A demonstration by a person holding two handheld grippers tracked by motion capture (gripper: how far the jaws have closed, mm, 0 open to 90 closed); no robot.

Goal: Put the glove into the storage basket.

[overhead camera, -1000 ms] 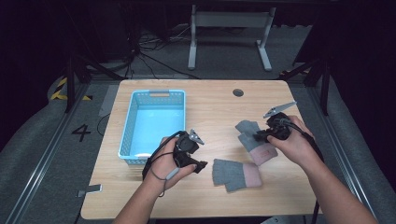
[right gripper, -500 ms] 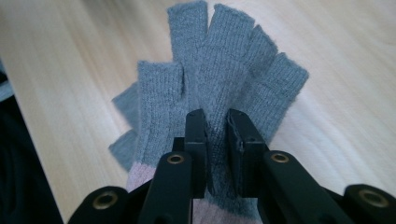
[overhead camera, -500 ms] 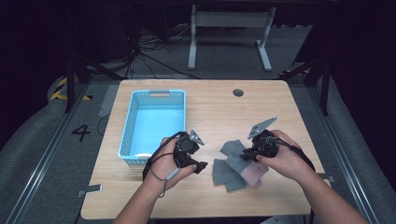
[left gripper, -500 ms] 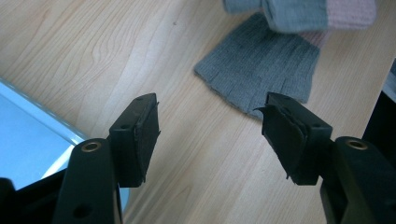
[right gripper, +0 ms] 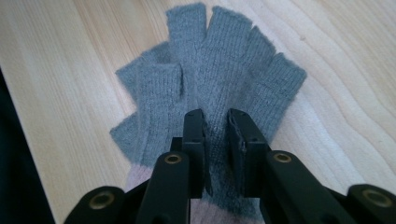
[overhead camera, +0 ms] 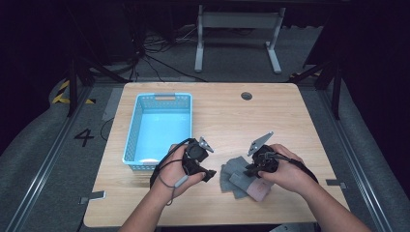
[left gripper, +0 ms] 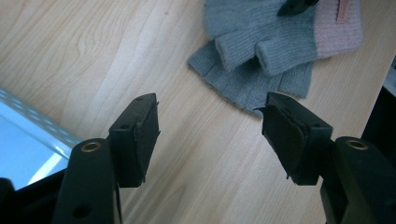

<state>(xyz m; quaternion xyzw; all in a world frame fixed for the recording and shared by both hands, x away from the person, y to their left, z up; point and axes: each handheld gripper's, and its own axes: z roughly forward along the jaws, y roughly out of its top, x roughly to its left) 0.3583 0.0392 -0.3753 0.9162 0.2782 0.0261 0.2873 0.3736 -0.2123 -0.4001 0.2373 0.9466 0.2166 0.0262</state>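
Two grey fingerless gloves with pink cuffs lie stacked near the table's front, right of centre. My right gripper [overhead camera: 250, 170] [right gripper: 215, 114] is shut on the top glove [overhead camera: 240, 178] [right gripper: 224, 56], pinching its knit just above the cuff. The lower glove [left gripper: 261, 86] [right gripper: 125, 133] sticks out beneath it. My left gripper [overhead camera: 206, 167] [left gripper: 210, 105] hovers open over bare wood a little to the left of the gloves, with nothing between its fingers. In the left gripper view the top glove [left gripper: 261, 32] lies across the lower one, and a tip of the right gripper [left gripper: 294, 5] touches it.
A light blue plastic basket [overhead camera: 157, 96] [left gripper: 28, 140] stands with nothing in it on the table's left half, close behind my left gripper. A round cable hole [overhead camera: 246, 95] sits near the far edge. The front table edge runs just past the gloves.
My right gripper has carried a glove leftward and toward the person, setting it down on the other glove. The left gripper has stayed put.
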